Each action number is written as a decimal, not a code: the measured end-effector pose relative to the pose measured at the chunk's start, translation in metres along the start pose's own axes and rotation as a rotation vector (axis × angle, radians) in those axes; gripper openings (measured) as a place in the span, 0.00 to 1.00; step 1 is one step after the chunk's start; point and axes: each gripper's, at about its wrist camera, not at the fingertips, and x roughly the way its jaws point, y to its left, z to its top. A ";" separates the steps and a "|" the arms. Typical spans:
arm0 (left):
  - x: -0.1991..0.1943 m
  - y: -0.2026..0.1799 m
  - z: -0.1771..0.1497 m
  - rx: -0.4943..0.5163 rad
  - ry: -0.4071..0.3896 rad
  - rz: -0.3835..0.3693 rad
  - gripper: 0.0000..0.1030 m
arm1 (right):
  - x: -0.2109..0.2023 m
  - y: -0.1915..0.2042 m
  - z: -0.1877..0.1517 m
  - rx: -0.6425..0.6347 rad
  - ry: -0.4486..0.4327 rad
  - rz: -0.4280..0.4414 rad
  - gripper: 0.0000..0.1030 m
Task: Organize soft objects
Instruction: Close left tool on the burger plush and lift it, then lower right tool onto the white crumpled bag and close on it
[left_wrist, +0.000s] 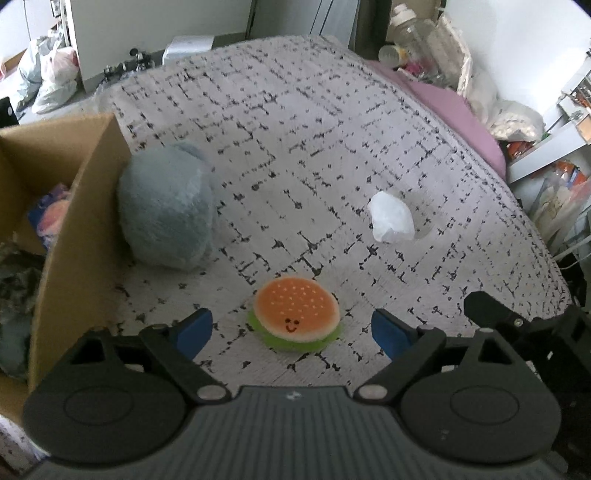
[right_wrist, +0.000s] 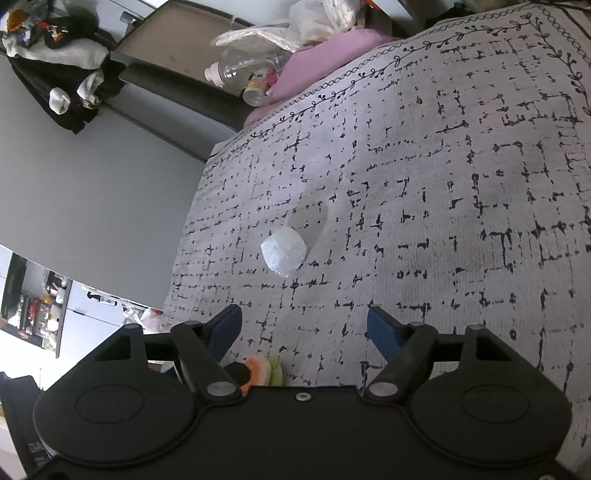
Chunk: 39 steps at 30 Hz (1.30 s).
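A plush hamburger (left_wrist: 296, 313) with an orange bun, green edge and a smiling face lies on the patterned bedspread (left_wrist: 314, 147). My left gripper (left_wrist: 291, 330) hovers over it, open, its blue pads on either side and apart from the toy. A grey-blue fluffy plush (left_wrist: 166, 206) leans against a cardboard box (left_wrist: 79, 221) at the left. A white crumpled soft lump (left_wrist: 391, 218) lies to the right. In the right wrist view that white lump (right_wrist: 283, 255) lies ahead of my open right gripper (right_wrist: 304, 330), nothing between its fingers. The hamburger's edge (right_wrist: 264, 369) peeks out below.
The cardboard box holds other soft items (left_wrist: 51, 214). A pink sheet (left_wrist: 454, 110) edges the bed's far side, with plastic bottles (left_wrist: 410, 33) and bags beyond. The right gripper's black frame (left_wrist: 517, 325) shows at the left view's right edge. Shelves and clutter (left_wrist: 561, 158) stand alongside the bed.
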 end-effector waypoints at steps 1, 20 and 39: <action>0.004 -0.001 0.000 -0.002 0.007 0.001 0.89 | 0.002 -0.001 0.001 -0.002 0.001 -0.003 0.72; 0.027 -0.003 0.024 -0.037 -0.031 0.044 0.49 | 0.044 0.004 0.023 -0.126 -0.002 -0.022 0.63; 0.025 -0.001 0.076 -0.044 -0.101 0.023 0.49 | 0.092 0.023 0.039 -0.287 -0.052 -0.070 0.63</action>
